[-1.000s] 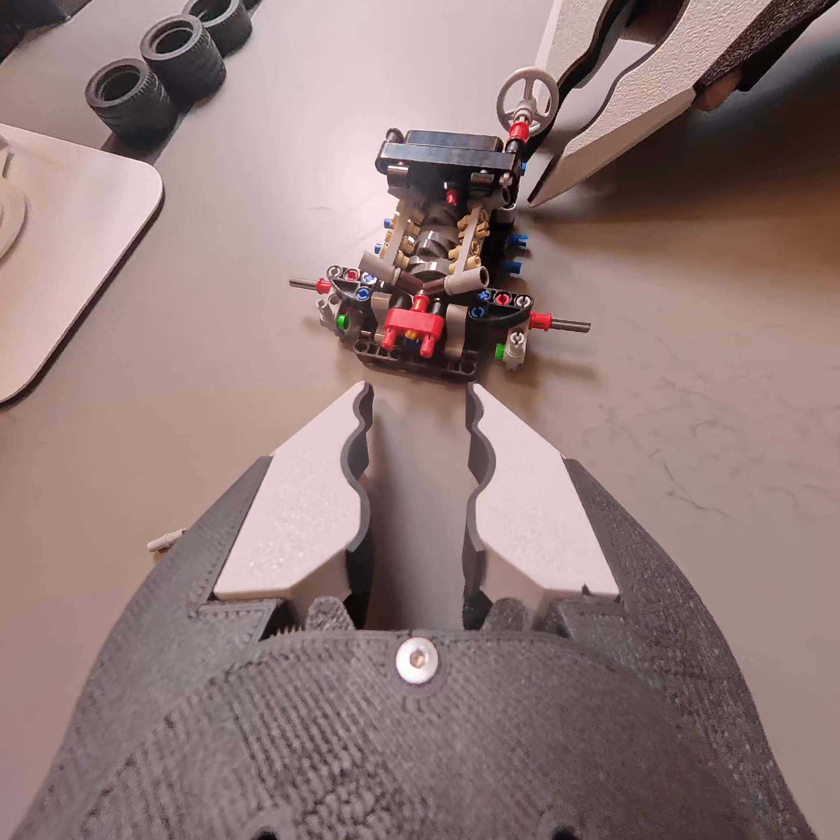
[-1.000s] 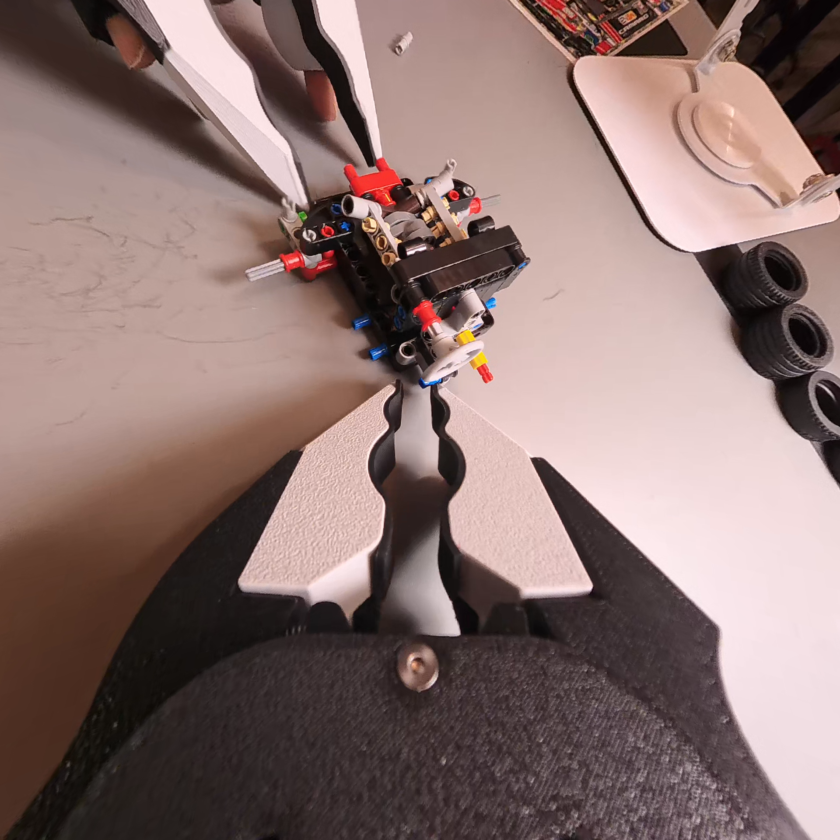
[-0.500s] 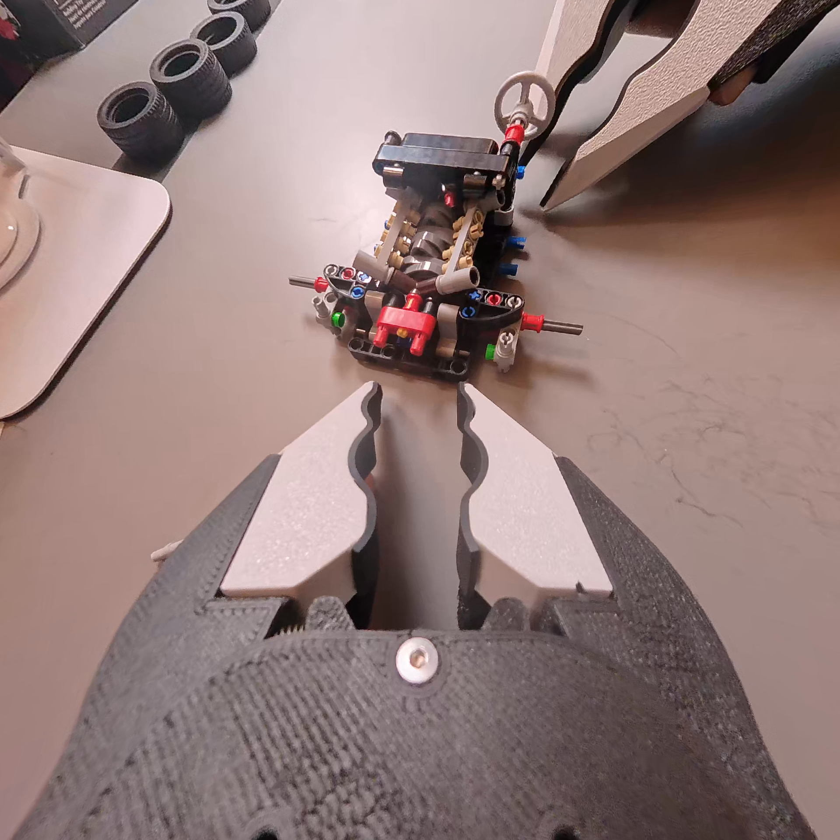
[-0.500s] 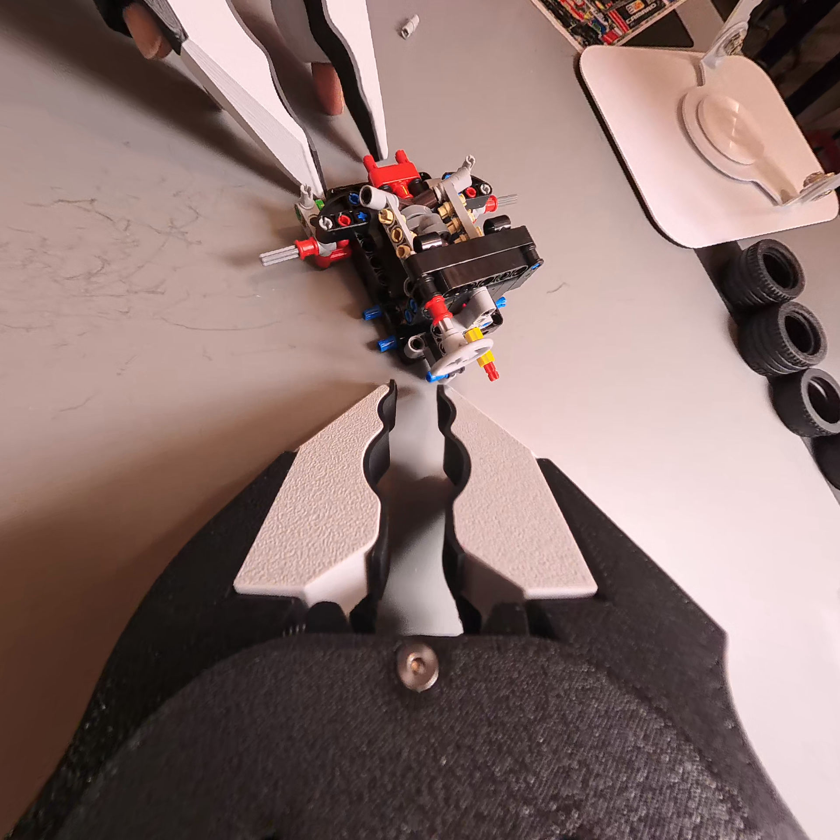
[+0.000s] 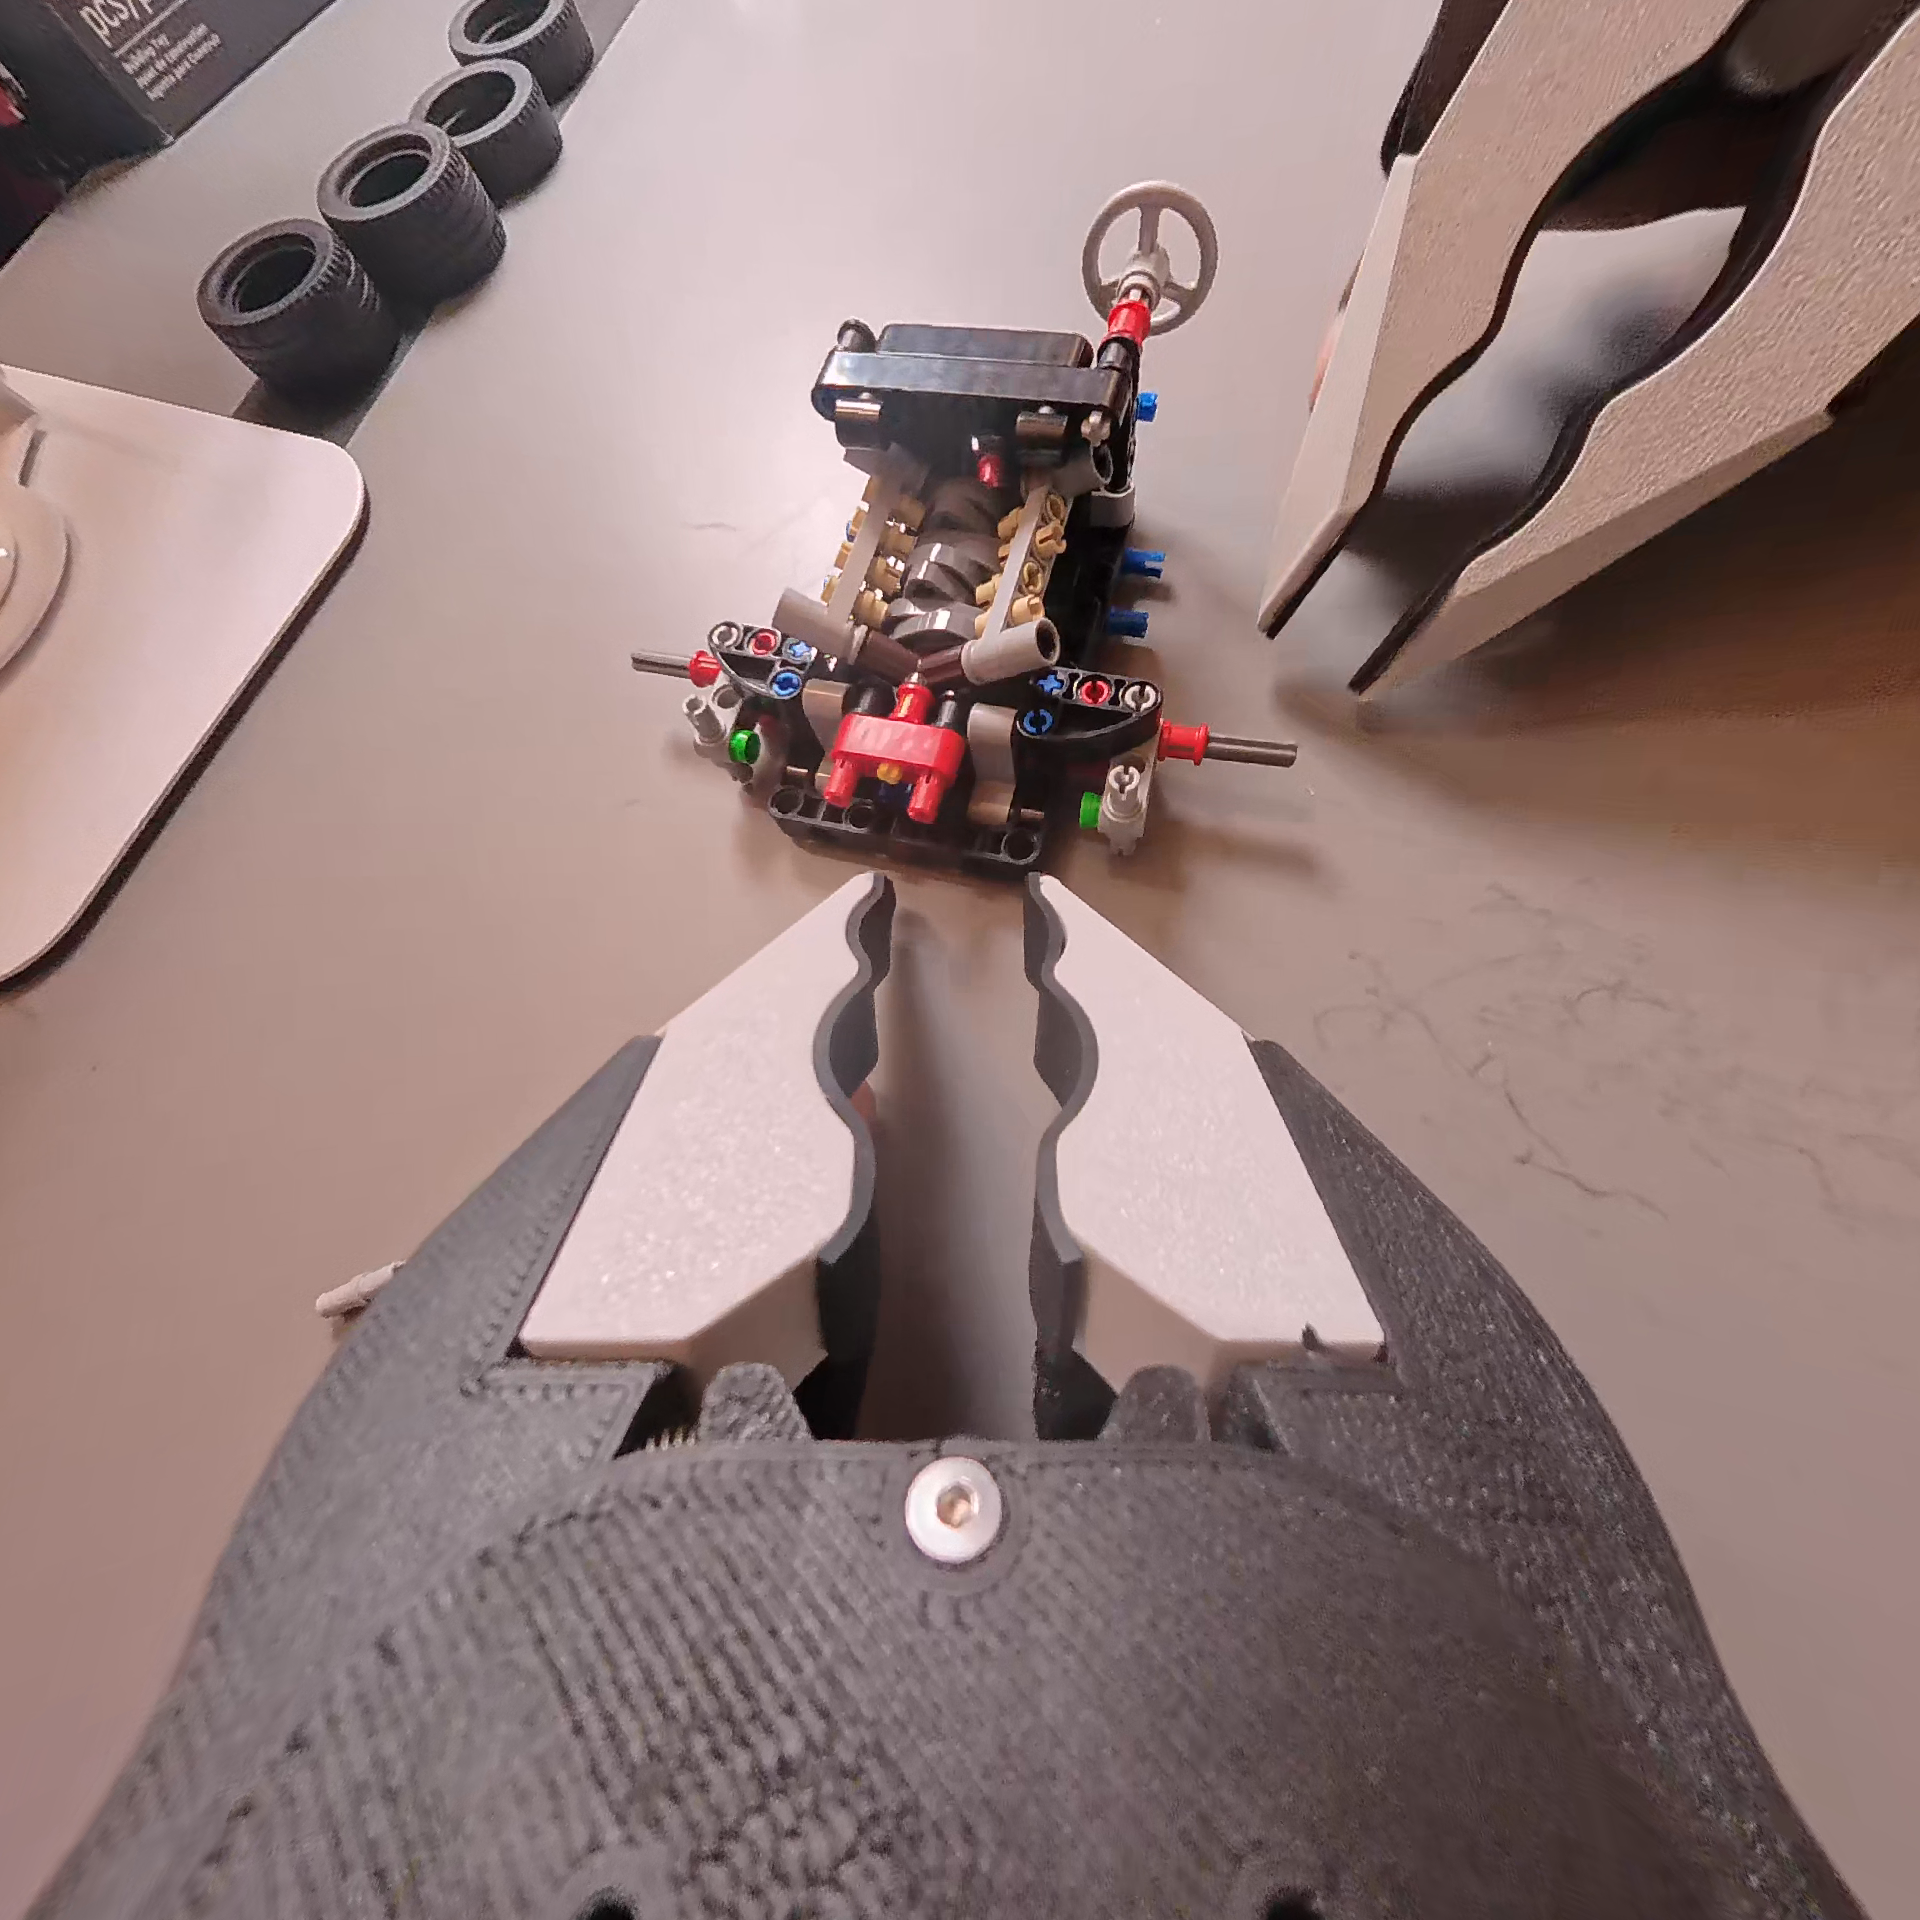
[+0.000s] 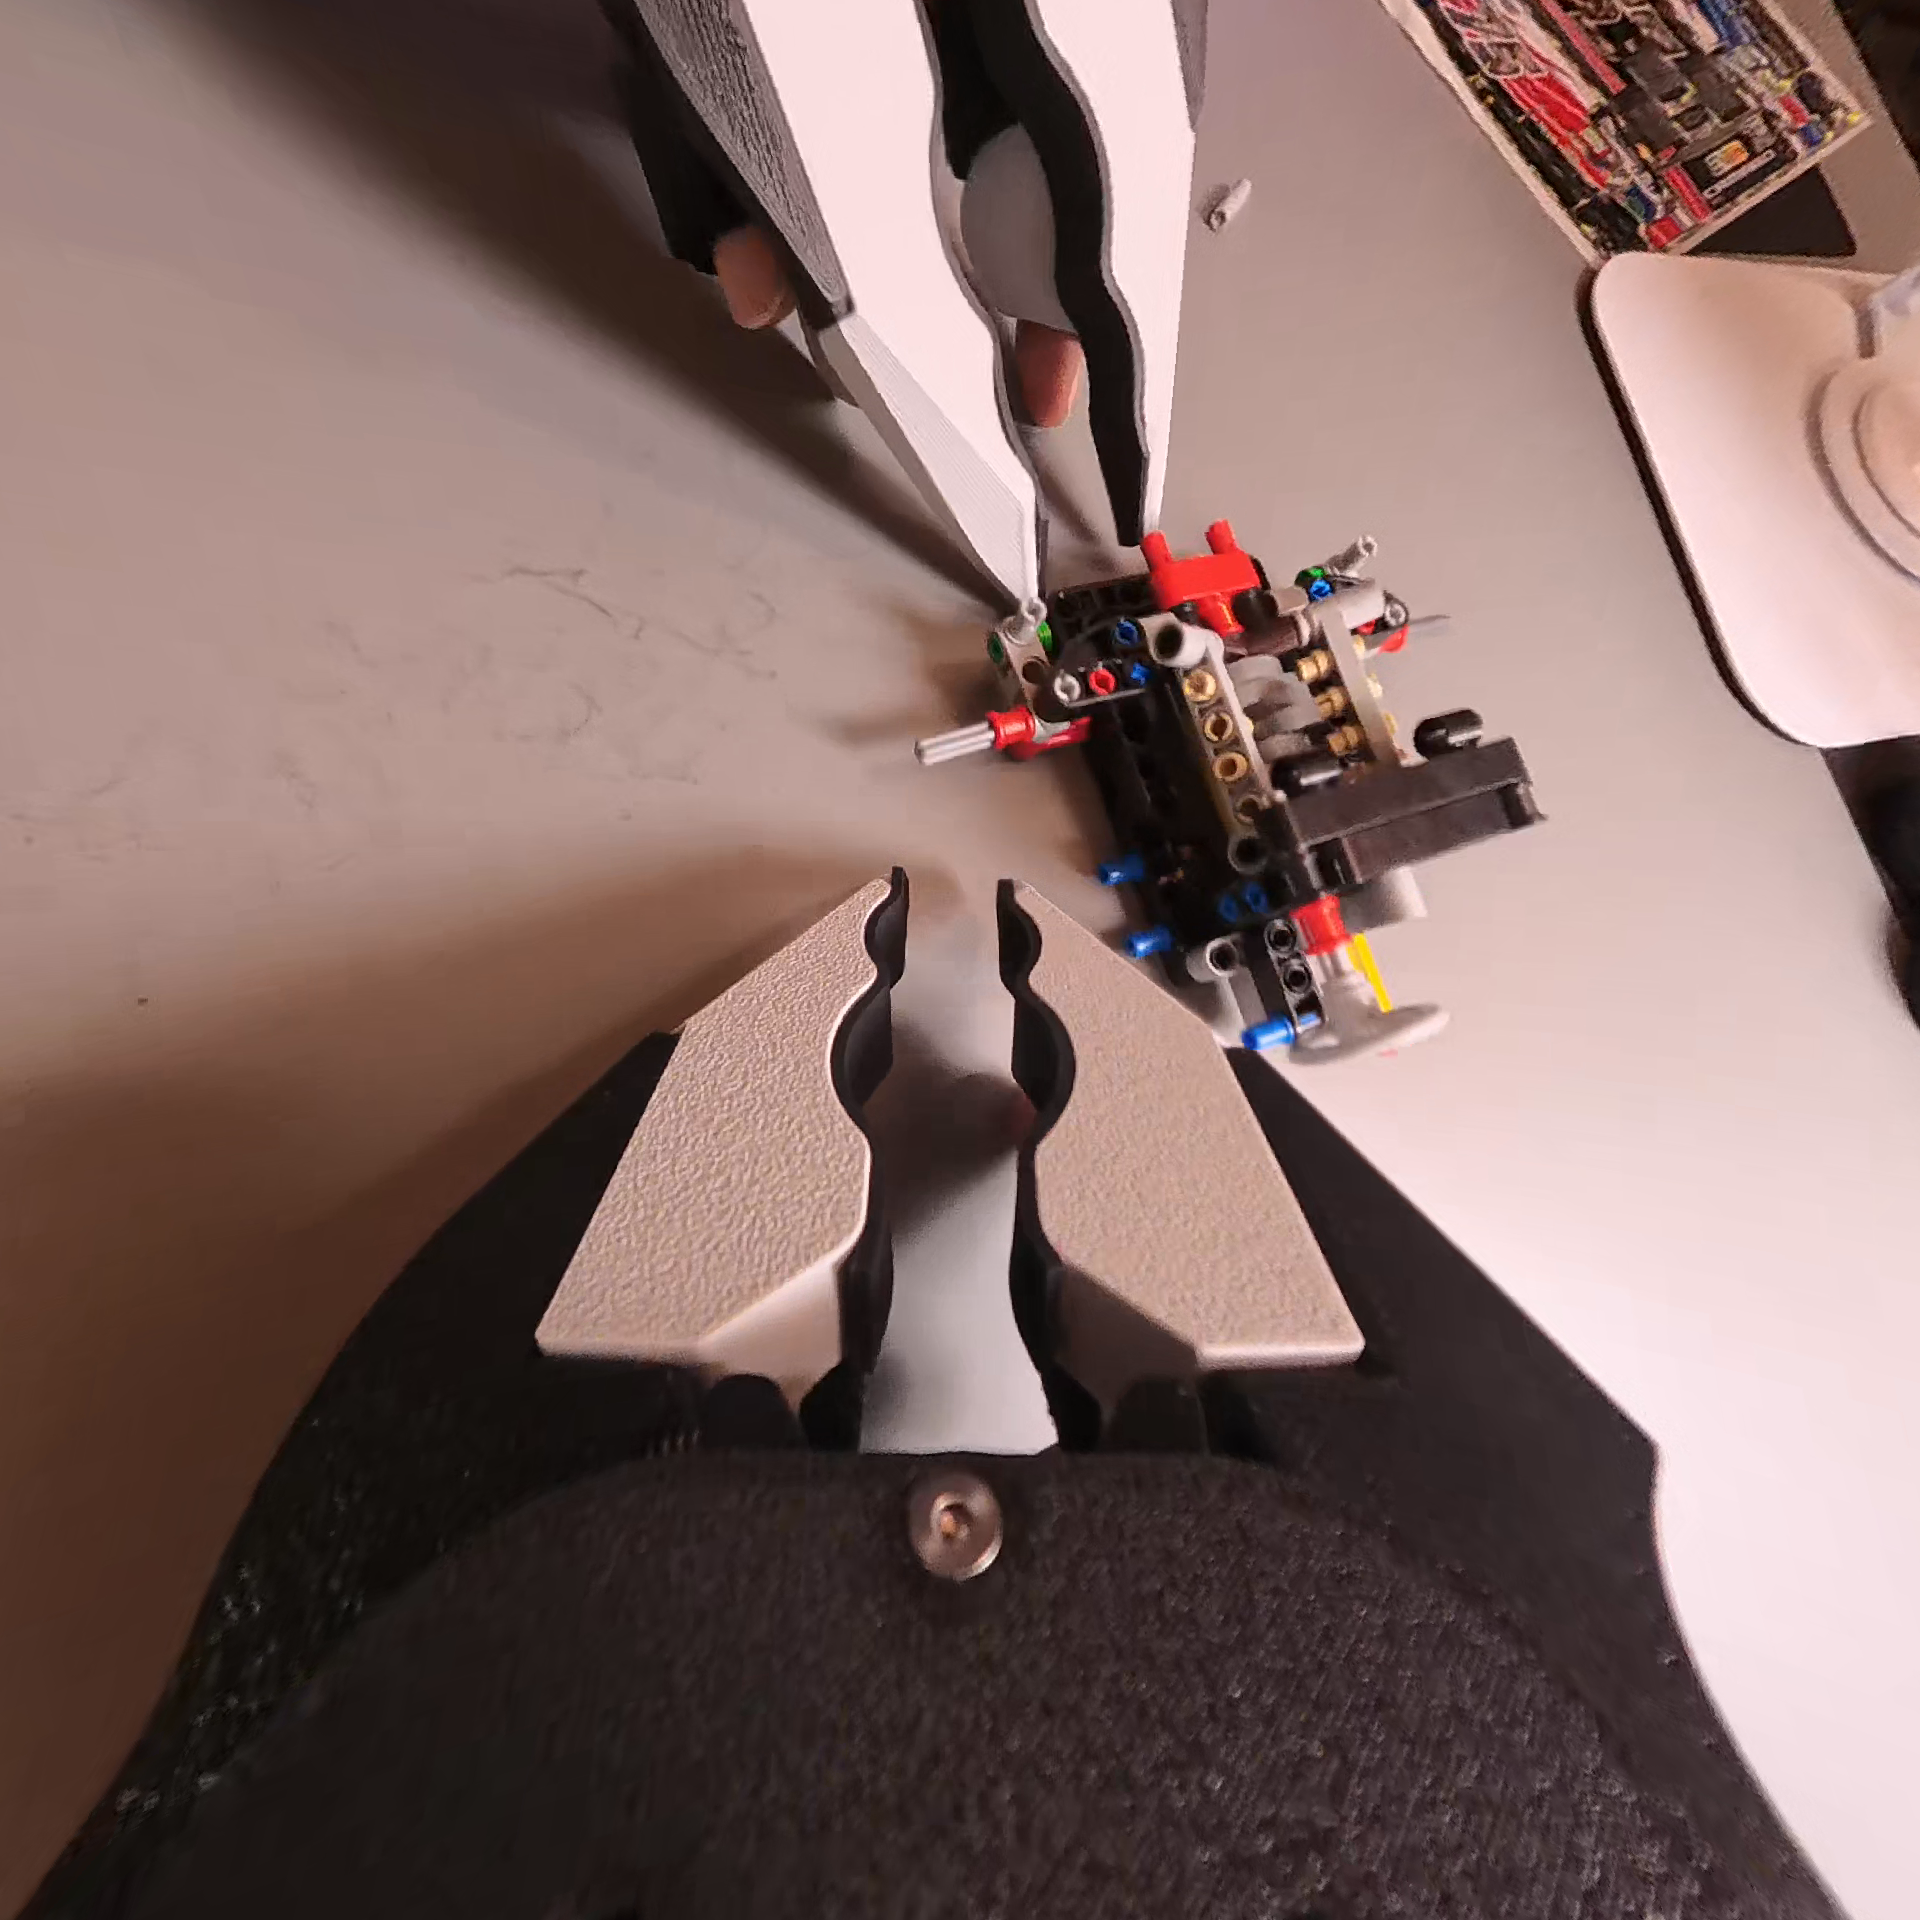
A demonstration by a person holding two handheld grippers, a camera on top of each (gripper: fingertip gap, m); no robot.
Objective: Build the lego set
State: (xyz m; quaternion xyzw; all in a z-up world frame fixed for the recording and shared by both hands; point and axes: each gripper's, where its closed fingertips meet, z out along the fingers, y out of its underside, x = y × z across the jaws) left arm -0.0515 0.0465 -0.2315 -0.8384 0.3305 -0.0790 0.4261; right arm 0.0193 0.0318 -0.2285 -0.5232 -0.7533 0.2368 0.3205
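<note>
Grey matte tabletop, with both grippers parted and empty around a half-built model.

Through the left wrist view we are holding the left gripper open, tips just short of the black-and-grey lego chassis with red and blue pins standing on the table; black rubber tyres are lying far left, and the right gripper is hanging open beside the chassis. Through the right wrist view we are keeping the right gripper open near the chassis, apart from it, with the left gripper pointing at its far end.

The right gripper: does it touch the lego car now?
Apart. In the left wrist view, bare table shows between the right gripper and the lego car.
</note>
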